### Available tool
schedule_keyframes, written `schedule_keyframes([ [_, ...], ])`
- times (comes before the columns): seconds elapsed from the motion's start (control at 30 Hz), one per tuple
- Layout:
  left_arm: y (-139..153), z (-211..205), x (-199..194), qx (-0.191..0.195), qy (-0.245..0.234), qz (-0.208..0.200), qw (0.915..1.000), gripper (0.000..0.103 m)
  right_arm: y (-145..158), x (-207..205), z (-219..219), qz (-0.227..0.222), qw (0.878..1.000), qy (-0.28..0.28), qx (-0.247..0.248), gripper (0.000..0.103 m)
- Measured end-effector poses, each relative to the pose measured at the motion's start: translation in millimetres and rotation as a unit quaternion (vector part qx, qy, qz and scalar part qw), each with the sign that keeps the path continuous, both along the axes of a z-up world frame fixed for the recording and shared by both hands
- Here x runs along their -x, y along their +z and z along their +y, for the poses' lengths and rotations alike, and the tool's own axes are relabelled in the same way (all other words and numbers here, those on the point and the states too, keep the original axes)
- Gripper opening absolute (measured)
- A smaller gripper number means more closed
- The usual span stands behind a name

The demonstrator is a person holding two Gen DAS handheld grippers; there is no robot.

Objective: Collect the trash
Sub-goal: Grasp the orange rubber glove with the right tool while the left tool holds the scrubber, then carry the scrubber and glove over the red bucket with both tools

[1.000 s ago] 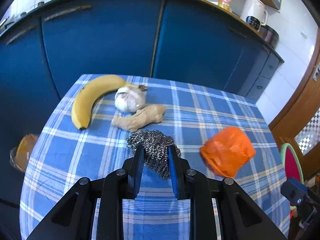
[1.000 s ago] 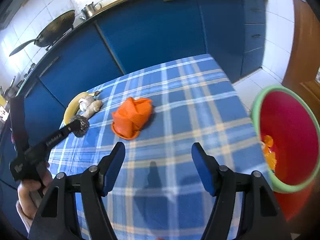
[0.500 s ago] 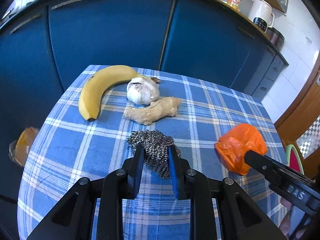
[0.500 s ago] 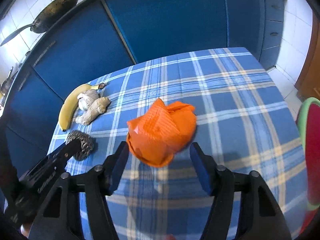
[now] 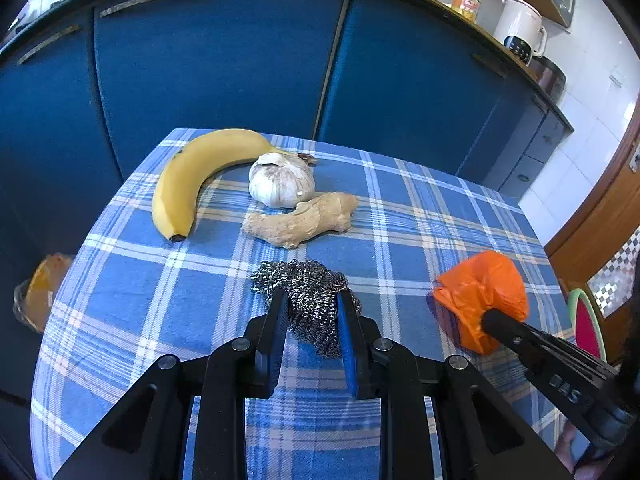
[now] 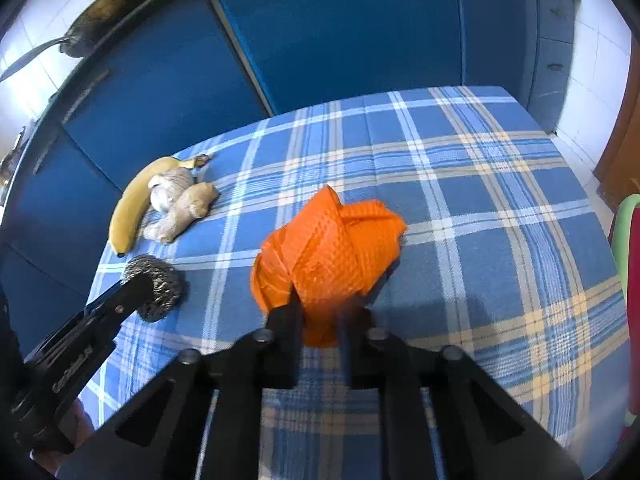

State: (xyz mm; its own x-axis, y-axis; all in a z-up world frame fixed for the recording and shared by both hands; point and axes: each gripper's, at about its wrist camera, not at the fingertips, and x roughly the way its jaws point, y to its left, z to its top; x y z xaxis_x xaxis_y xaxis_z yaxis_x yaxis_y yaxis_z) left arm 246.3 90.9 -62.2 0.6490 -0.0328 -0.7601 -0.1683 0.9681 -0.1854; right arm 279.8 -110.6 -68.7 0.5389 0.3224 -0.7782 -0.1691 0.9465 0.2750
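Note:
A crumpled orange plastic bag (image 6: 332,244) lies mid-table on the blue checked cloth (image 6: 480,200). My right gripper (image 6: 320,316) is closing on the bag's near end, and its pads pinch the plastic. The left wrist view shows the same bag (image 5: 484,292) at the right, with the right gripper (image 5: 492,320) reaching into it. A steel wool scourer (image 5: 308,284) sits near the cloth's left side with my left gripper (image 5: 312,312) shut on it. In the right wrist view the scourer (image 6: 160,284) shows at the tip of the left gripper (image 6: 140,284).
Behind the scourer lie a banana (image 5: 192,176), a garlic bulb (image 5: 280,180) and a piece of ginger (image 5: 304,218). A red bin with a green rim (image 6: 632,280) stands off the table's right edge. Blue cabinets (image 5: 220,60) close the far side.
My right gripper moved in over the orange bag and its wide jaws came together on it. The left gripper stays shut on the scourer, hardly moved.

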Motion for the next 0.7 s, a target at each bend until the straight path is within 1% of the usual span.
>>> schedule_keyframes([
  [0.1,0.4,-1.7,0.2,-0.001,-0.002,-0.001,1.0000,0.025,11.0,11.5,-4.1,-0.020,1.000,0.003,-0.003,0.008],
  [0.37,0.5,-8.9,0.5,-0.006,-0.014,-0.005,0.9999,0.025,37.6,46.2,-28.7,-0.049,0.999,-0.008,-0.011,0.007],
  [0.57,1.7,-18.2,2.8,-0.008,-0.030,-0.010,0.9995,0.025,45.4,73.4,-54.8,-0.052,0.998,-0.028,-0.010,0.007],
  [0.7,3.1,-28.9,5.3,-0.019,-0.045,-0.016,0.9987,0.025,49.1,90.3,-76.5,-0.055,0.997,-0.050,-0.009,0.007],
])
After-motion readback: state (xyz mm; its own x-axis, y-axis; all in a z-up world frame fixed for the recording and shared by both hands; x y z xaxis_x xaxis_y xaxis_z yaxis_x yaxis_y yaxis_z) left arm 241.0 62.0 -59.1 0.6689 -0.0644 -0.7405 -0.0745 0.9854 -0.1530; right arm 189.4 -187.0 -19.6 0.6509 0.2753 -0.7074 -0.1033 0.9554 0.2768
